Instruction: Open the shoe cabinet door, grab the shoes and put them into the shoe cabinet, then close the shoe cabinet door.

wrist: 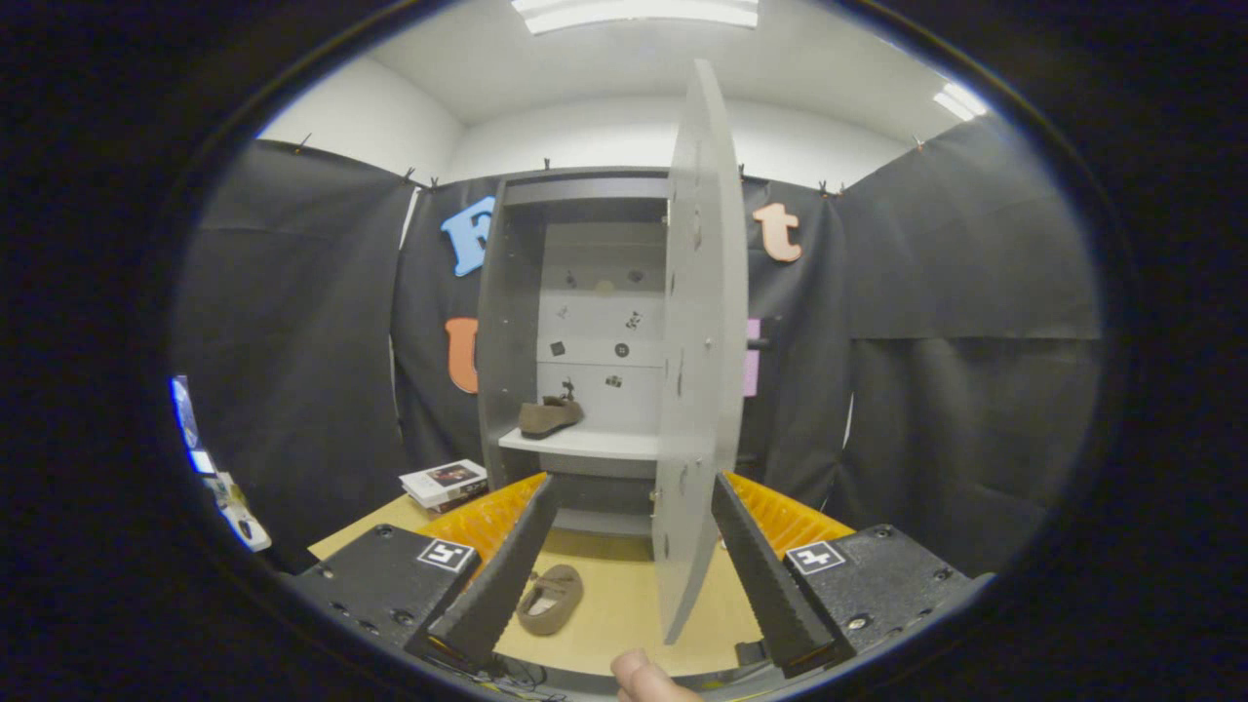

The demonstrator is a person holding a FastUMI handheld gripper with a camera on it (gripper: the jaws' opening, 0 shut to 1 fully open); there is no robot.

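Brown shoe point(549, 416) on cabinet point(507, 322) shelf; second shoe point(551, 599) on table point(624, 609), partly behind a finger. Gripper point(634, 507) spread wide, empty. Open door point(700, 341) edge-on, hiding cabinet's right side.

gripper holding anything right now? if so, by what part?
Nothing held. The gripper is open, with one shoe on the table and the cabinet door edge ahead between its fingers.

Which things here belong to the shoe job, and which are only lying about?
Job: cabinet; its open door; shoe on the shelf; shoe on the table; hand-held gripper, fingers open, empty.

Lying about: books left of the cabinet.
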